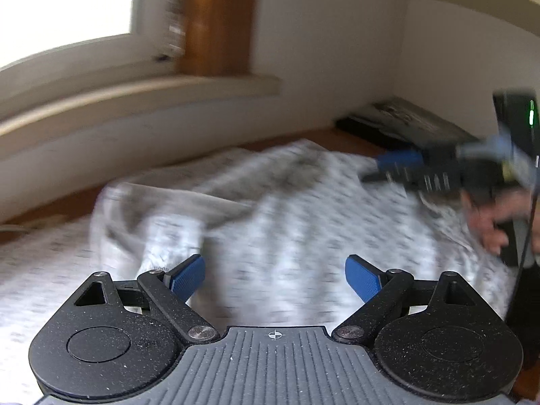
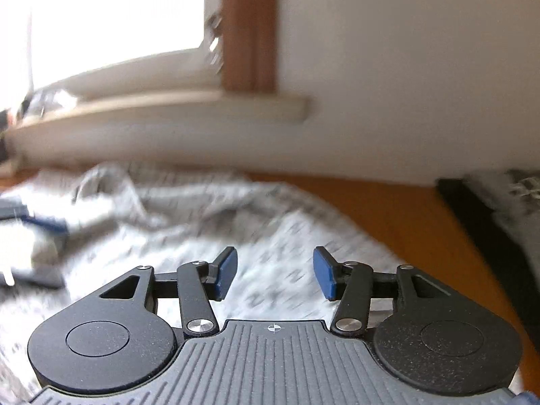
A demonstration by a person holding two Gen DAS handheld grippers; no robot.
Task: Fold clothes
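A pale wall (image 2: 388, 77) closes the far side of the scene, with a bright window (image 1: 64, 3), its sill (image 1: 141, 101) and a brown wooden upright (image 1: 219, 20) set in it at the far left. Below it runs an orange-brown tabletop (image 2: 405, 216), bare along its far edge and at the right, where a dark flat object (image 2: 489, 209) lies against the wall corner; what it is cannot be told through the blur. That bare strip at the right is the open room beside the cloth.

A white garment (image 1: 287, 222) with a small dark repeated print covers most of the table, from the near left across to the right. It is rumpled, with raised folds and a bunched grey-shadowed ridge toward the far left. Both views are smeared by motion, so the print cannot be read.

The left gripper (image 1: 275, 278) hangs just above the near part of the garment, its blue pads spread wide with nothing between them. The right gripper (image 2: 275, 278) is over the garment's right part, near its edge by the bare wood, jaws parted and empty. In the left wrist view it (image 1: 398, 165) shows at the far right above the cloth, with a hand (image 1: 492, 226) on its handle.
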